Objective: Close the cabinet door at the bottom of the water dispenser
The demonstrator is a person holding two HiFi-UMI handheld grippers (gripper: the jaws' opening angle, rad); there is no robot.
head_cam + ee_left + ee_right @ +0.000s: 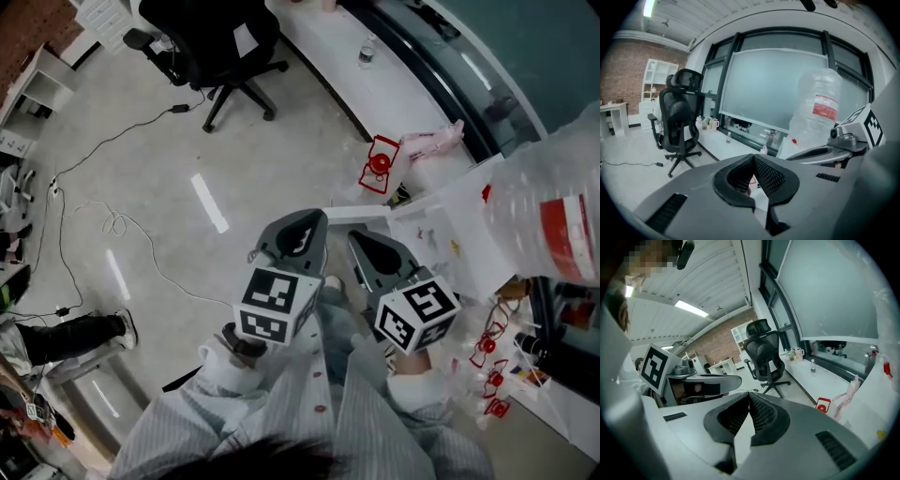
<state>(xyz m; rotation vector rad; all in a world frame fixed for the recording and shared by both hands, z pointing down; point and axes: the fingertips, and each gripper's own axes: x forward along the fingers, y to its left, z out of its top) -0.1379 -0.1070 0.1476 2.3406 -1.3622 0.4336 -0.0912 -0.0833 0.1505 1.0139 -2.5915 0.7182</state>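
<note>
The person stands over the floor (141, 187) with a gripper in each hand, both held out in front and tipped a little downward, side by side. The left gripper (315, 225) has its jaws pressed together with nothing between them. The right gripper (362, 242) is the same, tips meeting and empty.

Just beyond both tips a thin white panel juts out edge-on from the foot of the water dispenser (450, 211). It looks like the cabinet door (356, 215) standing open, and neither gripper touches it. The dispenser stands at the floor's edge, against the long white ledge (394, 84) under the window, with a large clear water bottle (553, 216) on top.

A red tag (378, 165) lies on the floor near the ledge. A black office chair (225, 47) stands well away, and a cable (103, 220) trails across the open floor.
</note>
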